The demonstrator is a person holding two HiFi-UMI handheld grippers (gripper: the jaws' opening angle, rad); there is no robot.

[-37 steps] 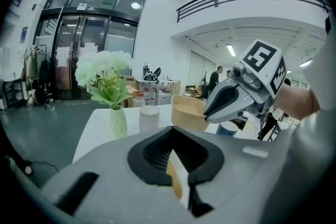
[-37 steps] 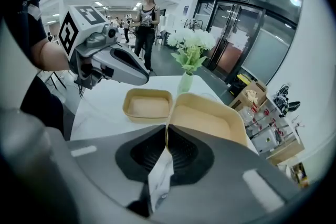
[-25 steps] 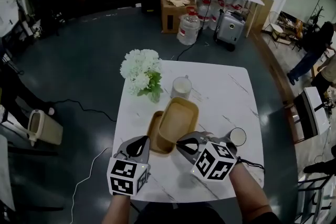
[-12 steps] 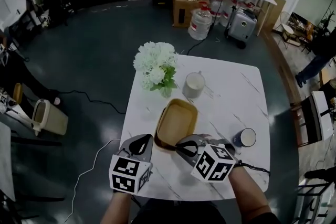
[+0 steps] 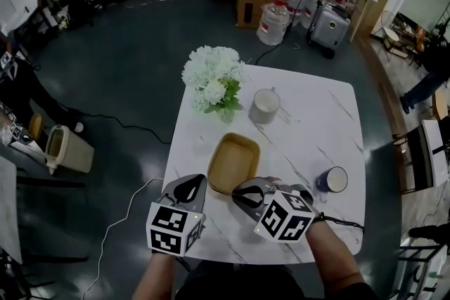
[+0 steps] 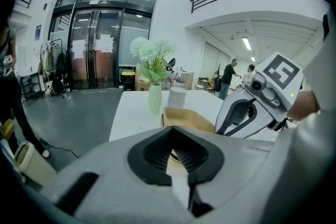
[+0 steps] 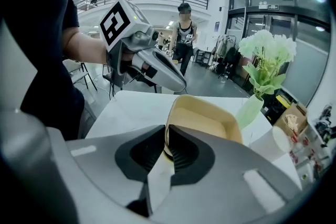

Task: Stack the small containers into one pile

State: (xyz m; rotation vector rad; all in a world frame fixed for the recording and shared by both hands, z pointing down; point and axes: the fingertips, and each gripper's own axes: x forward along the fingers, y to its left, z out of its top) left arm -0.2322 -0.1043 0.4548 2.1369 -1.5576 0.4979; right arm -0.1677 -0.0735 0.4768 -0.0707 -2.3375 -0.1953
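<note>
The right gripper (image 7: 164, 150) is closed on the near rim of the tan container (image 5: 233, 164), which sits in the middle of the white table (image 5: 309, 123). The left gripper (image 6: 176, 152) is closed on nothing, just to the near left of the container.

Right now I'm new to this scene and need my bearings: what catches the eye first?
A tan container lies at the middle of the marble table, its near rim pinched in the right claw. Behind it, white flowers stand beside a white mug. The left claw is shut on nothing.
</note>
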